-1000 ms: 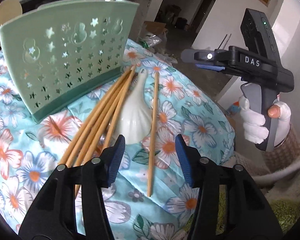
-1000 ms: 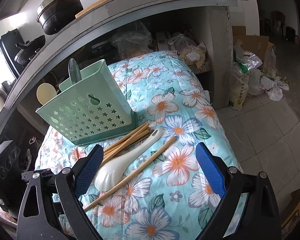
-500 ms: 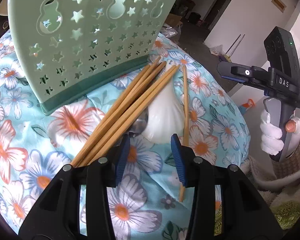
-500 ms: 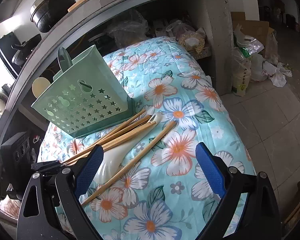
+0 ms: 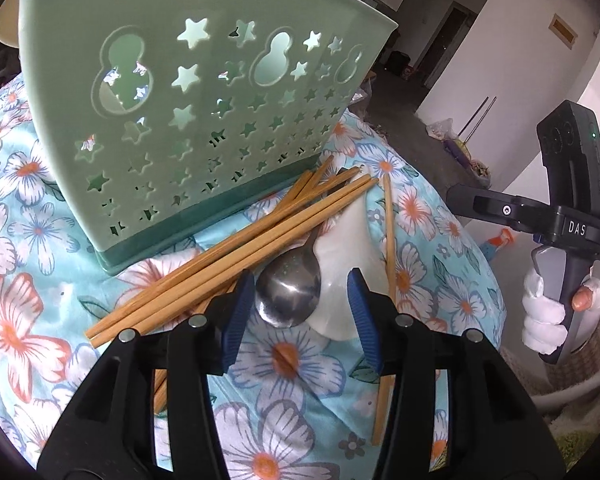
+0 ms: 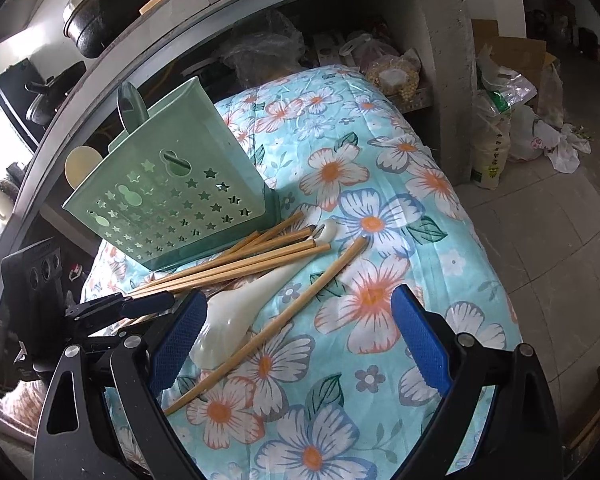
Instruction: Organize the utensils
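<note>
Left gripper (image 5: 300,312) advanced over metal spoon (image 5: 290,294) | fingers opening | right gripper (image 6: 296,340) spread wide

Grey tiled floor (image 6: 548,248), white wall (image 5: 512,52), concrete counter (image 6: 444,60), daylight

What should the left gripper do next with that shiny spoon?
Probably ease down a little and close on the metal spoon. The left gripper already has the spoon's bowl between its opening jaws, but the pads do not press on it yet. The spoon lies partly under the chopsticks beside the white spoon, so lift gently, then head for the green holder.
</note>
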The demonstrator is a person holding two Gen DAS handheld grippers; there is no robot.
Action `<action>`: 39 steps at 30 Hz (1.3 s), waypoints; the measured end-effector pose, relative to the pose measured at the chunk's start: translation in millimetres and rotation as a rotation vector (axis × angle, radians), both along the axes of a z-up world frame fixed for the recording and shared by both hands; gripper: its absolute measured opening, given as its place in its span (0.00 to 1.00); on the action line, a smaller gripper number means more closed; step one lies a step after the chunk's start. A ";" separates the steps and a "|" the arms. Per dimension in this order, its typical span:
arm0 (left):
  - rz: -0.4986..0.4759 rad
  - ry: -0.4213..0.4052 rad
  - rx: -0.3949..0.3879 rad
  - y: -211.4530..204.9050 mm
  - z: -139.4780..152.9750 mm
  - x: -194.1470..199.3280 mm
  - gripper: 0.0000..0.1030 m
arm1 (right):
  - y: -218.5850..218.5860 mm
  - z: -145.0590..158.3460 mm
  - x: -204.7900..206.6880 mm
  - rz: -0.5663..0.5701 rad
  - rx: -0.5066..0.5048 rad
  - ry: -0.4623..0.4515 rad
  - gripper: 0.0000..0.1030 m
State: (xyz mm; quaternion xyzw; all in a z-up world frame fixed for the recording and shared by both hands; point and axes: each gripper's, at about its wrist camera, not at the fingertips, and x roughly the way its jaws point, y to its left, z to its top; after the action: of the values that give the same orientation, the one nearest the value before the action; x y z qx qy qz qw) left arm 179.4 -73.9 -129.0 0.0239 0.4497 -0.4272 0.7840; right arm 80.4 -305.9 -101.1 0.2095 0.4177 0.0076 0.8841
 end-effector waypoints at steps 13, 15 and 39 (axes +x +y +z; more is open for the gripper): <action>-0.063 -0.076 0.031 6.7 4.0 -23.6 0.52 | 16.5 1.3 -0.7 0.054 -0.017 -0.009 0.88; -0.077 -0.109 0.051 6.6 5.0 -28.1 0.52 | 18.8 1.7 -2.1 0.061 -0.022 -0.012 0.88; -0.227 -0.530 0.378 -35.6 -17.5 -67.3 0.29 | 21.7 -0.8 -2.3 0.065 -0.014 -0.006 0.88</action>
State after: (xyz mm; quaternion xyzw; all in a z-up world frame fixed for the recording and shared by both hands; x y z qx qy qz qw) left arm 112.1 -109.5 -146.6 0.3286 0.2959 -0.3998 0.8029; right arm 78.1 -284.2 -101.9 0.1895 0.4216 0.0340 0.8861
